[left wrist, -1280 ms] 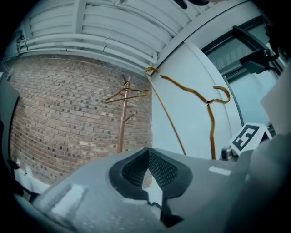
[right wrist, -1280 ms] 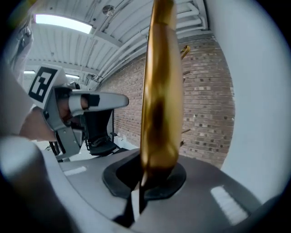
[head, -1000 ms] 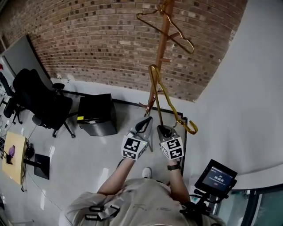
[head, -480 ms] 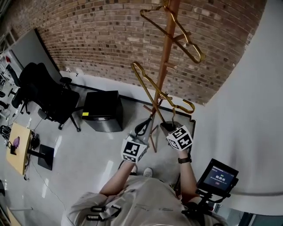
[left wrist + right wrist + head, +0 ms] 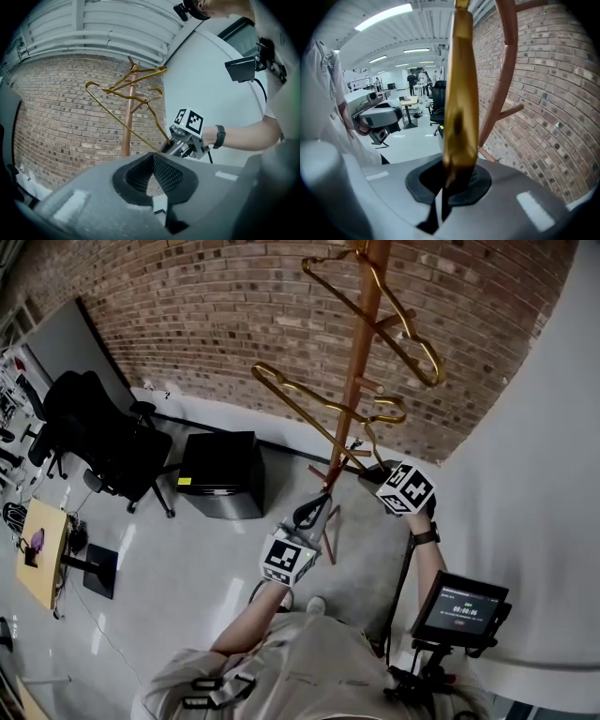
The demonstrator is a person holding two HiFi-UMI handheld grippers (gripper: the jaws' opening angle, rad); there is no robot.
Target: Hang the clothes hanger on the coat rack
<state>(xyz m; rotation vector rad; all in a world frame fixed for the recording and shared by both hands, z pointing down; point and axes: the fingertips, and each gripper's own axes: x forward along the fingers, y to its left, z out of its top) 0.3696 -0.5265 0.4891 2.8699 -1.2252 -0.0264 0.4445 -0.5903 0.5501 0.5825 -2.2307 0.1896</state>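
A copper coat rack pole (image 5: 359, 381) stands in front of the brick wall, with one gold hanger (image 5: 394, 315) hung near its top. My right gripper (image 5: 378, 471) is shut on a second gold hanger (image 5: 300, 407), held about level across the pole. Its hook (image 5: 390, 409) lies just right of the pole near a peg; contact cannot be made out. In the right gripper view the hanger (image 5: 459, 93) fills the shut jaws of the right gripper (image 5: 457, 177), beside the pole (image 5: 501, 70). My left gripper (image 5: 309, 512) (image 5: 152, 161) is lower and left, shut on nothing.
A black office chair (image 5: 94, 446) and a black cabinet (image 5: 223, 474) stand on the floor at the left. A small screen on a stand (image 5: 461, 607) is at my lower right, by the white wall (image 5: 525, 474). A yellow table (image 5: 37, 559) is at far left.
My right gripper has risen and moved right with the hanger, which swung from hanging down to lying about level, its hook now beside the pole. The left gripper has barely shifted.
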